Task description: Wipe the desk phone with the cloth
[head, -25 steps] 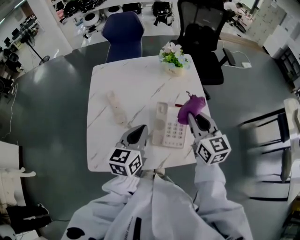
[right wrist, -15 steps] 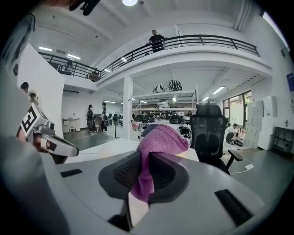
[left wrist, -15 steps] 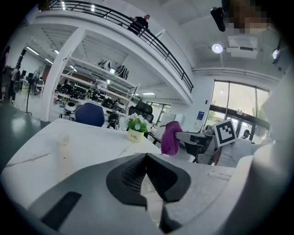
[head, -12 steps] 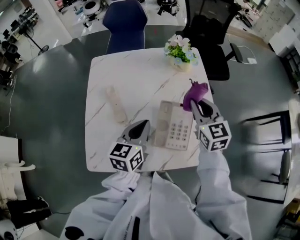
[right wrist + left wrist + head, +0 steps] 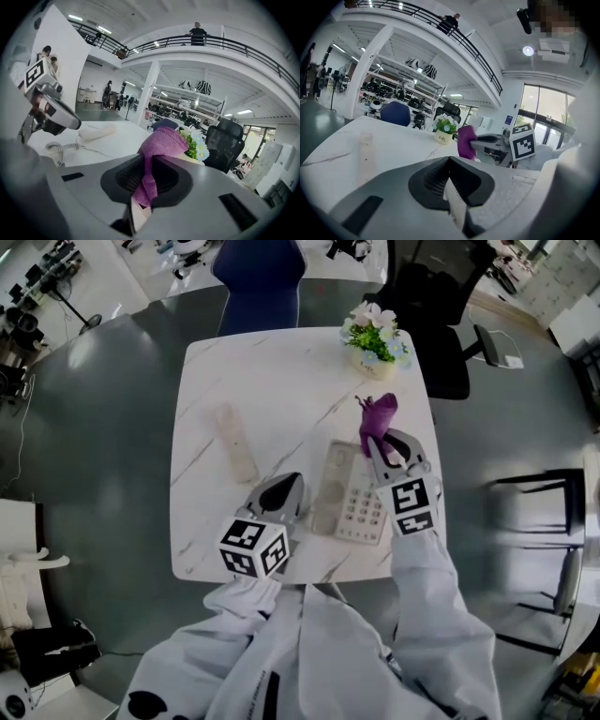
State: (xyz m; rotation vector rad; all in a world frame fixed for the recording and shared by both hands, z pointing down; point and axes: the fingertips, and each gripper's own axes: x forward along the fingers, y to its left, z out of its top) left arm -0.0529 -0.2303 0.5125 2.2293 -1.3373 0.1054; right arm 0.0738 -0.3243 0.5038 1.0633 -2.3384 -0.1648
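Note:
The beige desk phone (image 5: 356, 507) lies near the front of the white marble table (image 5: 281, 381). Its handset (image 5: 234, 442) is off the cradle, lying to the left on the tabletop, and also shows as the handset (image 5: 365, 149) and the handset (image 5: 96, 132). My right gripper (image 5: 377, 444) hovers at the phone's far right corner, shut on a purple cloth (image 5: 376, 416) that sticks up from the jaws, seen close as the cloth (image 5: 161, 145). My left gripper (image 5: 281, 488) is beside the phone's left edge, shut with nothing in it.
A small pot of flowers (image 5: 377, 338) stands at the table's far right corner. A blue chair (image 5: 261, 277) and a black office chair (image 5: 427, 296) stand behind the table. The phone's coiled cord (image 5: 58, 149) runs across the tabletop toward the handset.
My right gripper has carried the cloth away from me, from beside the phone's right edge to its far right corner. The left gripper stays beside the phone.

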